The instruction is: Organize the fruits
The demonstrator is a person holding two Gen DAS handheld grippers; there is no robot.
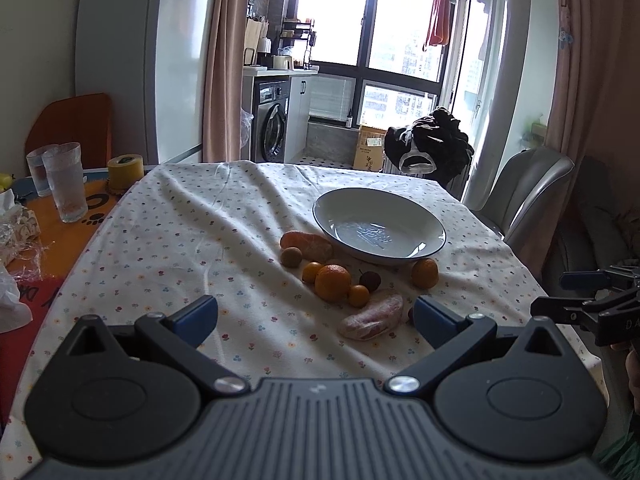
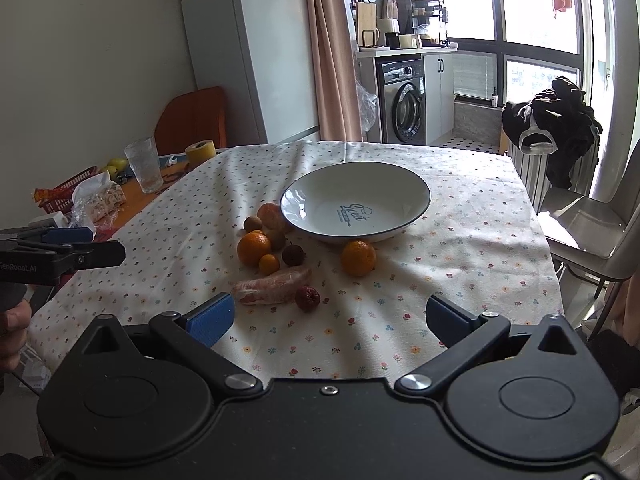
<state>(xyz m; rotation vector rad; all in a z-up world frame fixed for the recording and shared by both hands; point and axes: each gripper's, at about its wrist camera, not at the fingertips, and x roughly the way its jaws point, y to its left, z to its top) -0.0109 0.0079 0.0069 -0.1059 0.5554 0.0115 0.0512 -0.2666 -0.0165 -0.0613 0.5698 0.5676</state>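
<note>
A white bowl (image 1: 420, 216) (image 2: 400, 184) with a dark rim sits empty on the flowered tablecloth. In front of it lie two oranges (image 1: 333, 282) (image 1: 425, 273) (image 2: 253, 248) (image 2: 358, 257), small kumquats (image 1: 358, 295) (image 2: 269, 264), brown round fruits (image 1: 291, 257) (image 2: 253, 224), a dark red fruit (image 2: 307, 299), a carrot (image 1: 306, 245) and a pinkish sweet potato (image 1: 372, 317) (image 2: 272, 285). My left gripper (image 1: 316, 316) is open just short of the pile. My right gripper (image 2: 330, 320) is open too, nearer the red fruit. Nothing is held.
Two glasses (image 1: 64, 180), a yellow tape roll (image 1: 125, 170) and plastic wrapping (image 1: 16, 236) crowd the table's left end. A grey chair (image 2: 592, 232) stands at the right edge, with dark clothes (image 2: 552, 124) on a rack behind. A fridge (image 1: 148, 64) stands at the back.
</note>
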